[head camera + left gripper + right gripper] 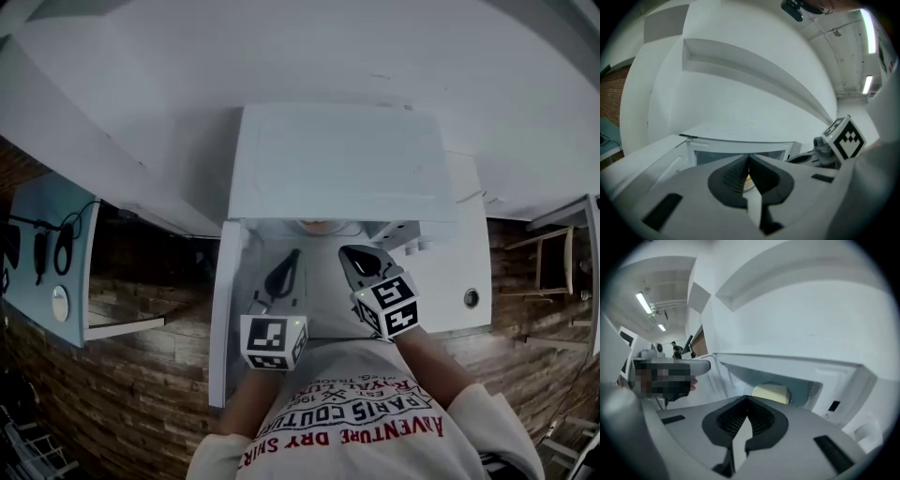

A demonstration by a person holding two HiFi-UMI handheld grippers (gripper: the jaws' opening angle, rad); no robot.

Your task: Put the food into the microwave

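A white microwave (342, 159) stands open in front of me, its door (223, 309) swung out to the left. Inside the cavity (806, 385) lies the pale yellow food (771, 392) on a plate. A sliver of the food (747, 181) also shows behind the left jaws. My left gripper (286, 272) hangs just outside the opening, shut with nothing between its jaws. My right gripper (358, 259) is beside it on the right, also shut and empty, pointing at the cavity. The right gripper's marker cube (846, 138) shows at the right of the left gripper view.
The microwave sits on a white counter (464, 272) with a round fitting (471, 298). A pale blue table (47, 253) with cables is at the left, and a wooden chair (553, 258) at the right. The floor below is brick-patterned.
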